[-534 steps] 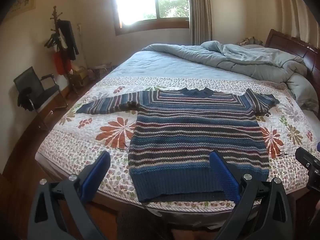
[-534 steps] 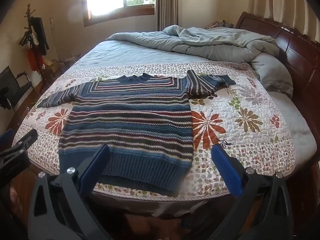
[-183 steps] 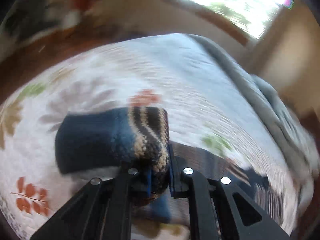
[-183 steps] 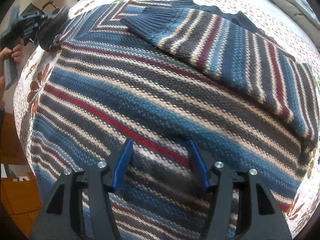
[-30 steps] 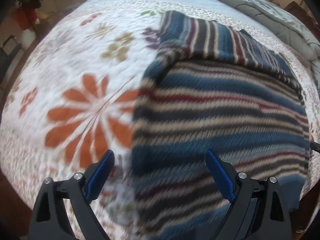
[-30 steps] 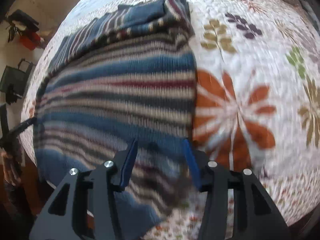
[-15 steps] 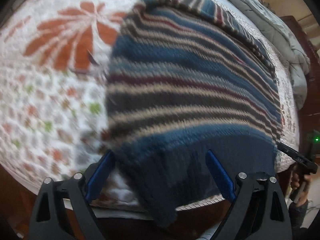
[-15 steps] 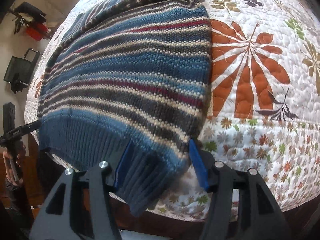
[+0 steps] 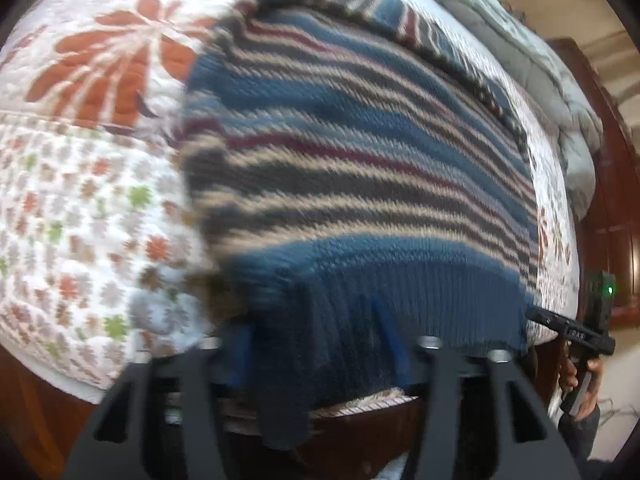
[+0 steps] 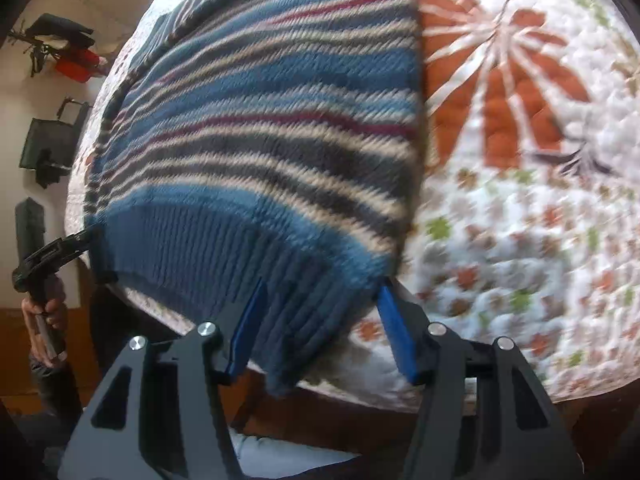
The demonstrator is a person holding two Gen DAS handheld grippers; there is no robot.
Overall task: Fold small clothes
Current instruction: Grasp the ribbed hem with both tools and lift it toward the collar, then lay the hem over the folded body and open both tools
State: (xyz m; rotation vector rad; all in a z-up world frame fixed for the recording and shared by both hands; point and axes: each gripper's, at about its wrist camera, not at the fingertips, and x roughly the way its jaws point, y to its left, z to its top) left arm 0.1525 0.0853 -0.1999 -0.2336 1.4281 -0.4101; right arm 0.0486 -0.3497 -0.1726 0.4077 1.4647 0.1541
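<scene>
A striped blue, grey, cream and red knit sweater lies flat on the floral quilt, both sleeves folded in across its top. Its ribbed blue hem hangs over the near bed edge. My left gripper is open, its blue pads either side of the hem's left corner. My right gripper is open around the hem's right corner. The sweater also fills the right wrist view. Each gripper shows at the other view's edge, the right one and the left one.
The quilt covers the bed, with a grey duvet bunched at the far side by the dark wooden headboard. A coat rack with red items and a black chair stand by the wall.
Both grippers have dropped lower and closer to the hem at the near bed edge, and their jaws have narrowed around its two corners.
</scene>
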